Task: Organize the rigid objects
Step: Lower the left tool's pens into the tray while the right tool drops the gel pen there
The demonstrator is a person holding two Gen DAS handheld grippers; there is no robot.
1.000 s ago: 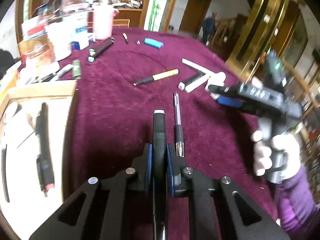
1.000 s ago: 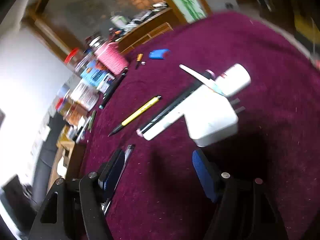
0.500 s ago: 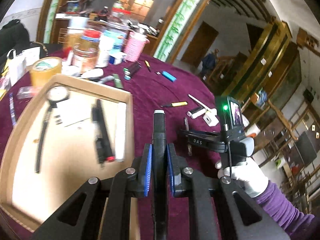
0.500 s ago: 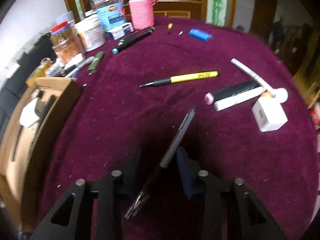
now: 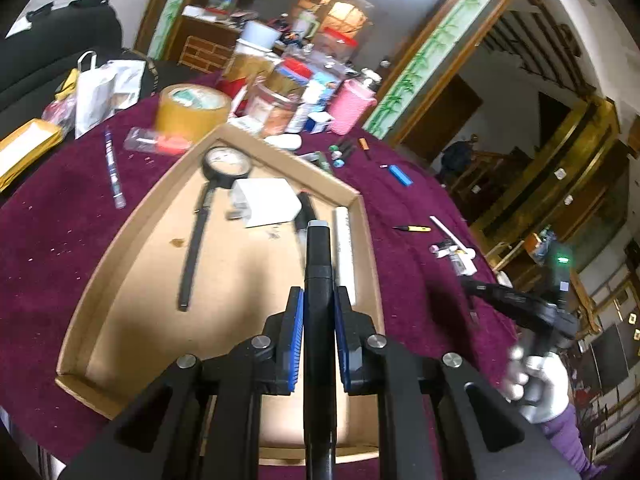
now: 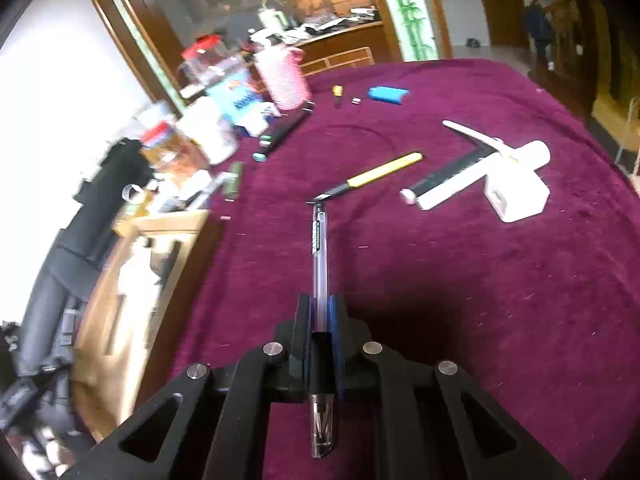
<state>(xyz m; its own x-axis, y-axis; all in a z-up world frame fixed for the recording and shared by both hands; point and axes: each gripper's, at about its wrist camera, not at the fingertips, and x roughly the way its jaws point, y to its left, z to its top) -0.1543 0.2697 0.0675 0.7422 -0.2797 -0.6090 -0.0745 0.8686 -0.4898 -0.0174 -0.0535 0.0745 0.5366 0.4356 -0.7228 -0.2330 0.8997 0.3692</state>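
1. My left gripper [image 5: 318, 320]: blue pads clenched on a thick black marker with a grey end cap [image 5: 318, 256], held above the shallow brown cardboard tray [image 5: 120, 264].
2. My right gripper [image 6: 320, 322]: clamped on a clear-barrelled ballpoint pen [image 6: 319, 248], raised over the maroon tablecloth [image 6: 460, 280].
3. I see in the tray: a white plug adapter [image 5: 266, 202], a black-strapped watch [image 5: 208, 200] and a white tube [image 5: 345, 248].
4. On the cloth: a yellow-barrelled pen [image 6: 376, 174], a blue lighter [image 6: 388, 94].

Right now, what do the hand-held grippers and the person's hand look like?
Each hand-held gripper, left and right, is matte black with triangular cut-outs, silver screw heads and blue finger pads. The right one's body carries a green light. The person's hand wears a white glove and purple sleeve.
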